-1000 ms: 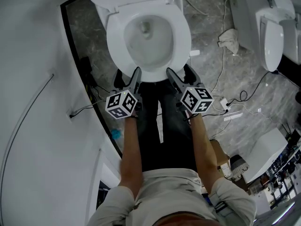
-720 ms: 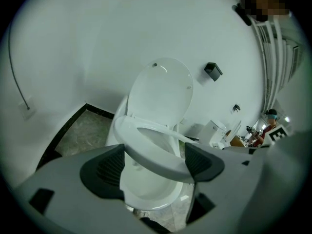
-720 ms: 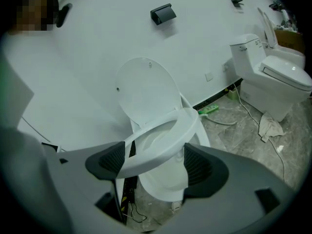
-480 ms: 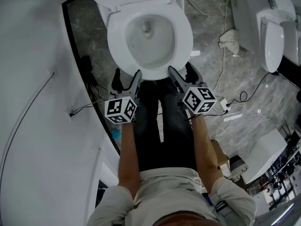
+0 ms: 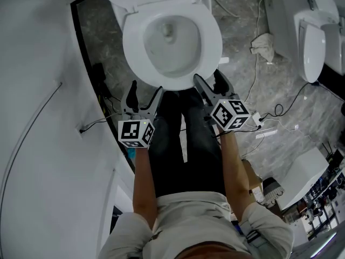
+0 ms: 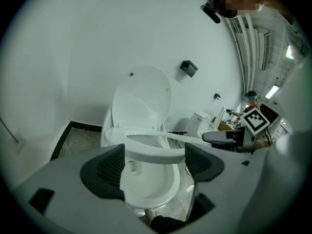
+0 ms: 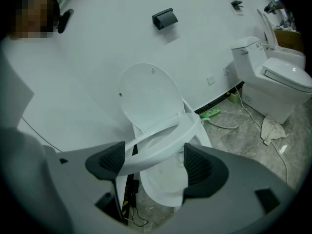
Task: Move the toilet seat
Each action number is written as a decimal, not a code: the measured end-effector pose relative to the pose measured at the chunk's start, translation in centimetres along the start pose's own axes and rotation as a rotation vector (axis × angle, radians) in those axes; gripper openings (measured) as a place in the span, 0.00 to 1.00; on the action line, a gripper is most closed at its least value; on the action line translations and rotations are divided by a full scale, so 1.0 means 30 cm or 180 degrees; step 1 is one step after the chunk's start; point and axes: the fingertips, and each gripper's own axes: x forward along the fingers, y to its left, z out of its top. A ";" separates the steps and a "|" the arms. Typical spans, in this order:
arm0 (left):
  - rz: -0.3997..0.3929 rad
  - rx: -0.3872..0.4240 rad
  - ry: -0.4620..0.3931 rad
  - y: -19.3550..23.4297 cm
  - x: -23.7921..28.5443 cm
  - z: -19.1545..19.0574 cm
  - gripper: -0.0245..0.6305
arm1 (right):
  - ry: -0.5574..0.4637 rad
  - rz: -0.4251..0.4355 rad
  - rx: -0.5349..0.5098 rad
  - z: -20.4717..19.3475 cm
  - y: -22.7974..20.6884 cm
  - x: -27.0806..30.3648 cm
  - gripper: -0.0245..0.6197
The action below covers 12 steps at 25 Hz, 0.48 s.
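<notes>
1. Hard to read: from the head view the toilet seat looks flat on the bowl. Its lift only shows in the two gripper views. The lid is cut off at the top edge of the head view.
2. Can't tell whether either gripper actually touches the seat. The underside of the ring isn't visible in any view.
3. Seat: white oval ring, with its front edge standing clear above the bowl and a gap visible under it. The lid is upright against the wall.
4. Left gripper: fingers spread wide. The front rim of the seat runs across the gap between them, not clamped.
5. Right gripper: fingers also wide apart. The seat rim crosses diagonally between them, and nothing is pinched.
6. Both grippers sit at the bowl's front edge, the left one on the wall side and the right one on the open-floor side. The person's legs are directly behind them.
7. Room: the white wall curves in close on the left of the bowl, with a dark border strip along its foot — tight on that side. The right side opens onto grey floor holding a crumpled cloth and a green power strip by the wall. A second toilet stands well apart.
</notes>
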 end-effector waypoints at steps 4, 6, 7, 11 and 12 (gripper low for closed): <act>-0.0056 0.0275 0.0106 -0.009 -0.015 -0.010 0.66 | -0.0053 0.0008 -0.0004 0.020 0.009 0.003 0.65; -0.0040 0.0410 0.0165 -0.006 -0.019 -0.012 0.65 | -0.0087 0.0016 0.0016 0.037 0.012 0.002 0.65; -0.0034 0.0484 0.0197 -0.006 -0.020 -0.011 0.66 | -0.0101 0.0019 0.0026 0.044 0.015 0.001 0.65; -0.0034 0.0876 0.0300 -0.024 -0.018 -0.004 0.65 | -0.0139 0.0024 0.0050 0.055 0.026 -0.005 0.65; -0.0046 0.0965 0.0312 -0.035 -0.014 0.001 0.66 | -0.0147 0.0027 0.0056 0.058 0.027 -0.006 0.65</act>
